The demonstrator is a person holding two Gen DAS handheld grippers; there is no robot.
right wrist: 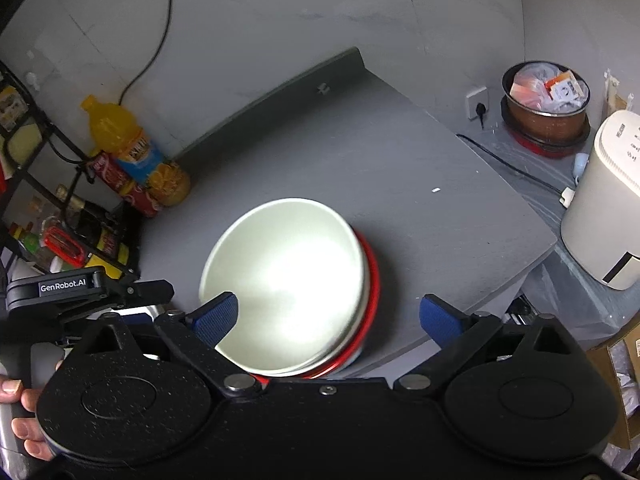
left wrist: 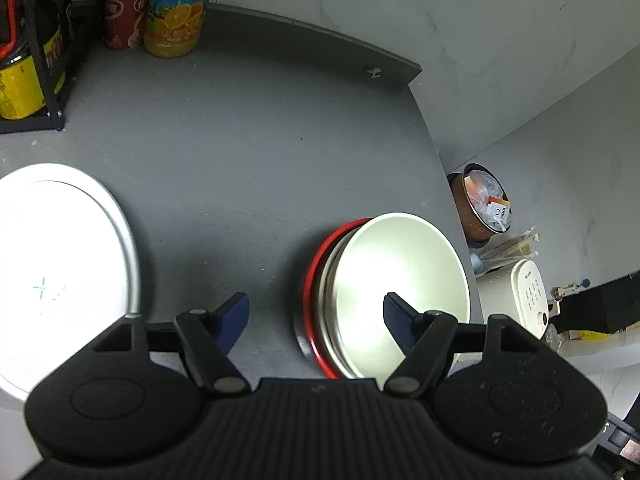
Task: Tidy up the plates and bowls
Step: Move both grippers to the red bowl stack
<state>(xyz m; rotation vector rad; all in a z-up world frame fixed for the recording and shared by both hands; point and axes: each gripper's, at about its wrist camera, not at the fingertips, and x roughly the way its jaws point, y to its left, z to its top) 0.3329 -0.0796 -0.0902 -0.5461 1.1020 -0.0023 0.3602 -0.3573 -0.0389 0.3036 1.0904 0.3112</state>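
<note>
A stack of dishes stands near the grey table's right edge: a pale cream dish on top, sitting slightly off-centre over a silvery rim and a red-rimmed dish. A large white plate lies flat at the left. My left gripper is open, its right fingertip over the cream dish and its left one over bare table. In the right wrist view the cream dish and red rim lie under my right gripper, which is open wide and grips nothing.
An orange juice bottle, red cans and a black rack of bottles stand at the back left. Beyond the table's right edge are a rubbish bin and a white appliance. A person's hand shows at lower left.
</note>
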